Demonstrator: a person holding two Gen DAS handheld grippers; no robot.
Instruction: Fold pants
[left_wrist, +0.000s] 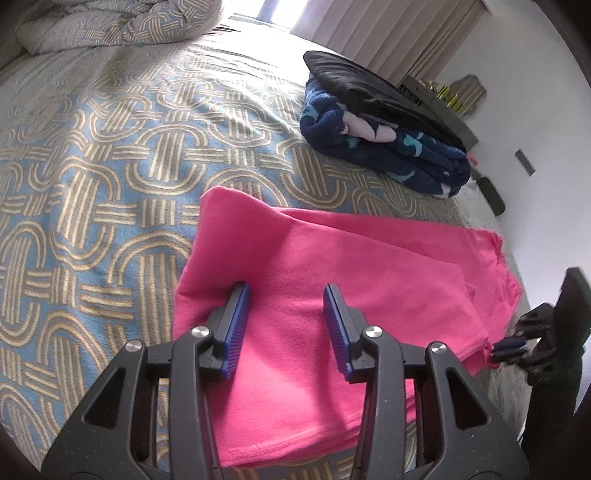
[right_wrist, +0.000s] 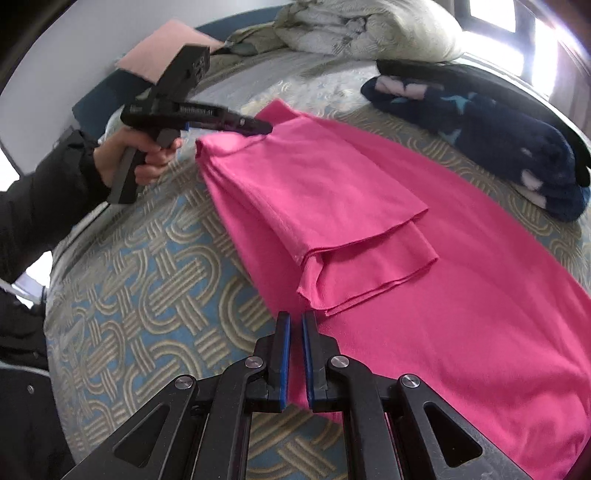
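Observation:
Bright pink pants lie on the bed, partly folded, with one doubled layer lying over the flat part. My left gripper hovers open over the folded end, with pink cloth beneath its blue pads and nothing pinched between them. The right wrist view shows the left gripper in a hand at the fold's far corner. My right gripper is shut on the pants' near edge, and pink fabric shows between its pads. In the left wrist view the right gripper pinches the pants' corner at the bed's edge.
The bed has a blue and tan woven-pattern cover. A folded navy fleece with a black garment on top sits beyond the pants. A bunched duvet and a pink pillow lie at the head. A dark sleeve is on the left.

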